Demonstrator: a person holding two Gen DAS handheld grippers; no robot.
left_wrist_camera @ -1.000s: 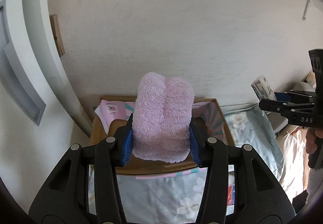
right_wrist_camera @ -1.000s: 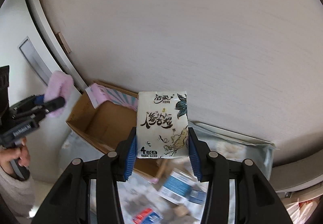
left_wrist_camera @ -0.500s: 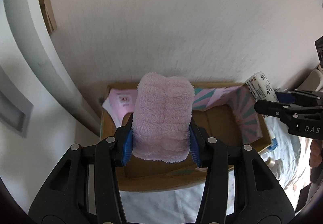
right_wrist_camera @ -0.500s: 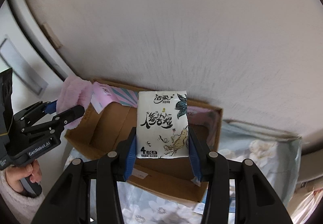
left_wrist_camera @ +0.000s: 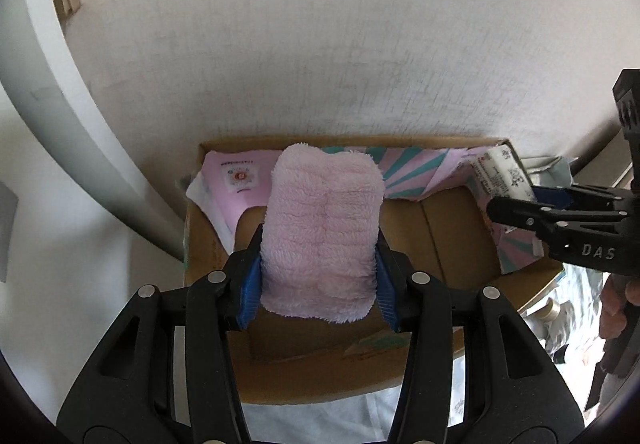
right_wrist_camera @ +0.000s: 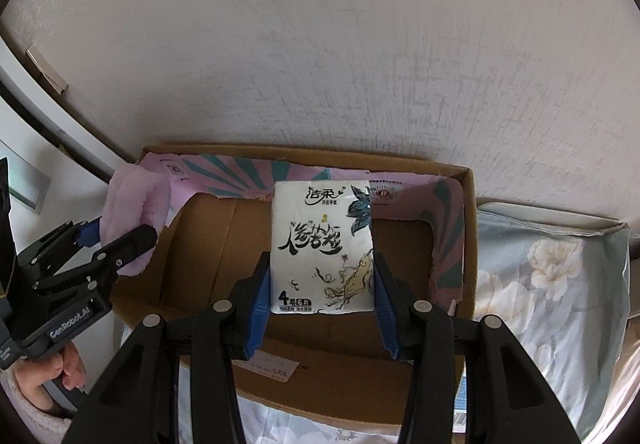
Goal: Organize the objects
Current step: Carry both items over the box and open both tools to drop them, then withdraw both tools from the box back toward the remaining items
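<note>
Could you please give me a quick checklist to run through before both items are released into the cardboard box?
1. Pink towel between left gripper pads, jaws just opening: ok.
2. Tissue pack clamped in right gripper: ok.
3. Both items over the cardboard box: ok.
4. Bare box floor under each: ok.
5. Grippers apart from each other: ok.
6. Height above the floor: cannot tell.

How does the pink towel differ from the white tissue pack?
The towel is pink, fluffy and plain; the tissue pack is white, smooth and printed. The left gripper holds the towel; the right gripper holds the pack. Both hang over the cardboard box.
</note>
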